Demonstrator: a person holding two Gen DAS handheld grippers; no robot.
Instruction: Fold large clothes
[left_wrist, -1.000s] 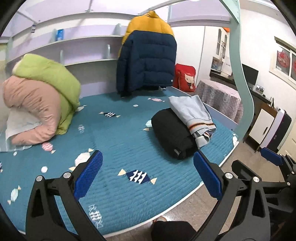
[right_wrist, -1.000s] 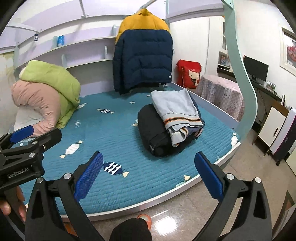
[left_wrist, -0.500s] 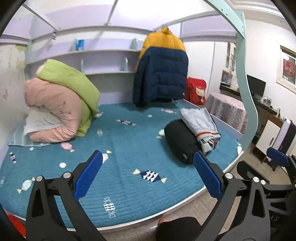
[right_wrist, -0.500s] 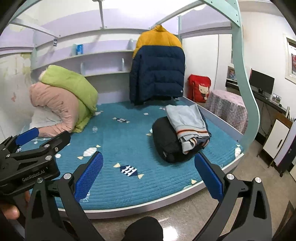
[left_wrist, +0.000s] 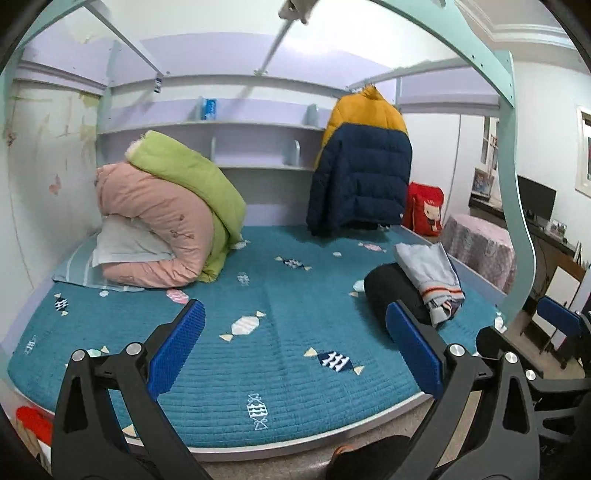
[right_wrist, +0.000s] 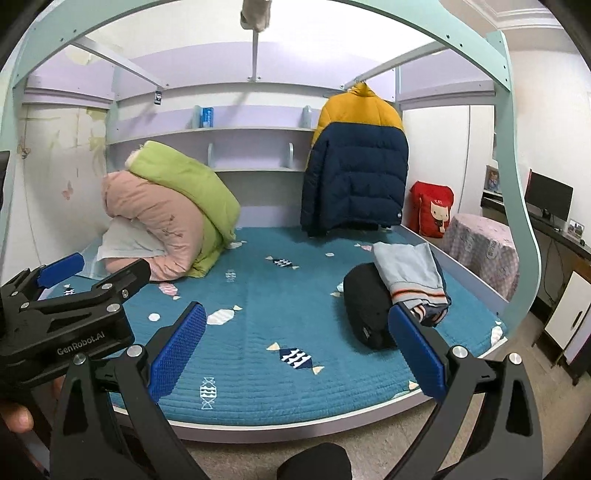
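Both sets of fingers are spread wide with nothing in them: left gripper (left_wrist: 295, 339), right gripper (right_wrist: 297, 341), both near the bed's (left_wrist: 280, 373) front edge. The navy and yellow puffer jacket (left_wrist: 360, 177) hangs at the far right; folded clothes (right_wrist: 395, 291) sit on the bed's right side.

The black bundle (right_wrist: 364, 310) lies partly hidden — light folded garment (right_wrist: 408, 275) over it, right tongs' pad (right_wrist: 415, 352) before it.

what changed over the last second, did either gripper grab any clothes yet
Both grippers drew back and tilted up, so more of the bed frame shows. Left gripper and right gripper stayed open, holding nothing. The folded grey sweater on the black rolled garment did not move.
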